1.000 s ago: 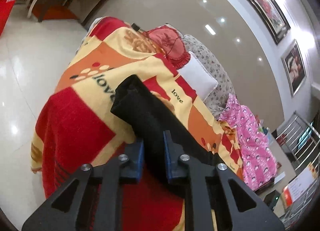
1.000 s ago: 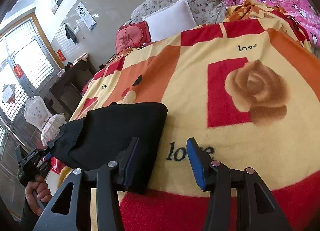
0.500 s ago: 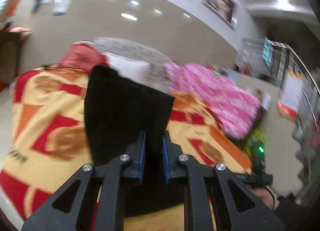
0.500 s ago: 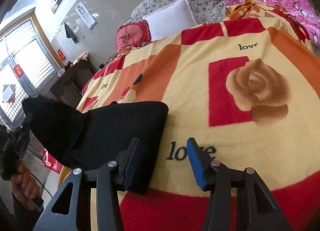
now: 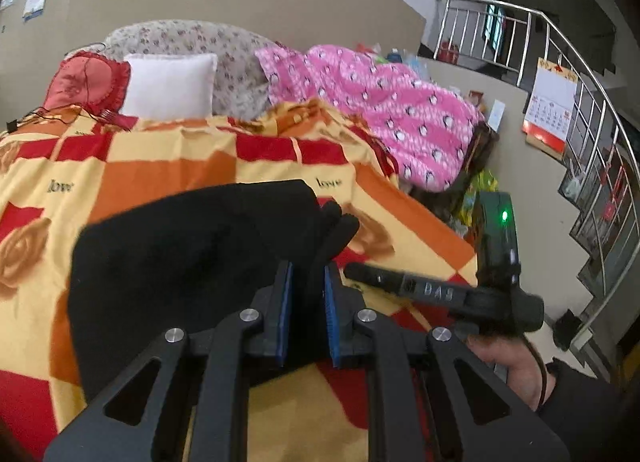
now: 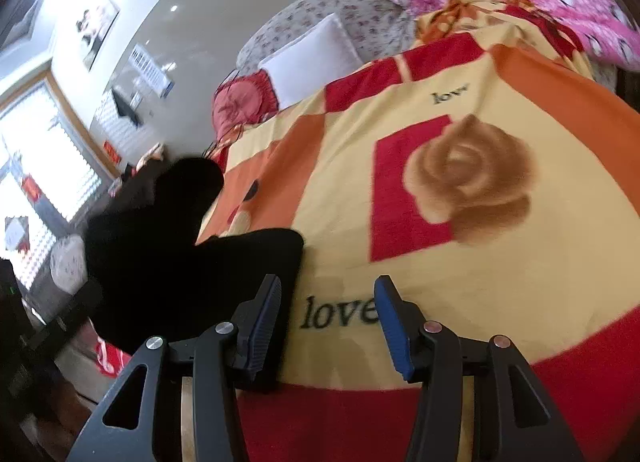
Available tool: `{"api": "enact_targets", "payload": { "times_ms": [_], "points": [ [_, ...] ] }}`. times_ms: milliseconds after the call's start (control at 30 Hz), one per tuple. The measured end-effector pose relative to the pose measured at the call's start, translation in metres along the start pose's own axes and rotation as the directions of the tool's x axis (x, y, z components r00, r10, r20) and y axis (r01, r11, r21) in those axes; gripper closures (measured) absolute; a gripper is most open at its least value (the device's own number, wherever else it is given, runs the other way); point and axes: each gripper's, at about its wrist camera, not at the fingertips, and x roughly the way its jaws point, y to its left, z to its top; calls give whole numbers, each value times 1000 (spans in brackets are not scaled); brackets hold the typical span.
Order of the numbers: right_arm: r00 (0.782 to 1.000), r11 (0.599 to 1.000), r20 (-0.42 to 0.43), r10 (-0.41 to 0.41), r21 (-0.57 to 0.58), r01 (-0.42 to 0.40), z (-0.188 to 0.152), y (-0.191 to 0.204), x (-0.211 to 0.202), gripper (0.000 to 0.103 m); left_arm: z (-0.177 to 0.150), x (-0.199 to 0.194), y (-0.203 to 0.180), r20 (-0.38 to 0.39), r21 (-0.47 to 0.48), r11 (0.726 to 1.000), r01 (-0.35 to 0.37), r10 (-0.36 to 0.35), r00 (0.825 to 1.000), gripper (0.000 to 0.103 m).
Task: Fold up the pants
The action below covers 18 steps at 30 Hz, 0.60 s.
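Left gripper (image 5: 307,302) is pinched narrow on a bunched end of the black pants (image 5: 192,258), fabric sandwiched between the blue pads. I'm holding that end up off the blanket (image 5: 160,170) so it can go across the part lying flat, hence the raised hump of cloth in the right wrist view. Right gripper (image 6: 326,316) is spread wide, holding nothing; its left finger (image 6: 262,314) sits against or just over the near corner of the pants (image 6: 224,282), can't tell if it actually touches. My read: I've parked it at that corner to pin the lower layer so the stack doesn't slide while the lifted end comes over. Pants are at the near-left edge of the bed, folded into a compact block, partly overhanging toward the floor side. Fold looks well along, probably the last lengthwise pass. Next needs the held end laid down square on the edge below, then release. Risk: knit is limp, so the bunched end may drop crooked.
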Motion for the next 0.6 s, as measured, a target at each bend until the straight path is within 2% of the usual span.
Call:
{"api": "enact_targets", "payload": {
  "times_ms": [133, 200, 233, 267, 400, 433, 533, 600],
  "points": [
    [1000, 1000, -2, -1, 9, 1, 1, -2, 1, 52, -9, 21, -8, -67, 27, 1000, 1, 1, 998, 90],
    [1000, 1000, -4, -4, 0, 4, 1, 1, 2, 52, -22, 37, -6, -157, 5, 1000, 4, -3, 988, 82],
    [1000, 1000, -4, -8, -3, 8, 1, 1, 2, 52, -25, 36, -4, -161, -12, 1000, 15, -17, 987, 82],
    [1000, 1000, -4, -11, -5, 11, 1, 2, 2, 52, -26, 33, -3, -154, -19, 1000, 24, -27, 988, 82],
    [1000, 1000, 5, -15, 10, 15, 1, -2, -1, 52, -31, -3, 11, -135, -121, 983, 136, -152, 979, 81],
    [1000, 1000, 7, -17, 14, 17, 1, -3, -1, 52, -32, -15, 18, -116, -142, 982, 125, -142, 983, 81],
    [996, 997, 45, -71, 0, 71, 1, 2, -9, 52, -36, -57, 43, -16, -187, 982, 34, -38, 999, 81],
    [991, 992, 91, -95, -73, 101, 1, 19, -19, 52, -39, -74, 58, 33, -232, 973, 5, 3, 999, 81]
  ]
}}
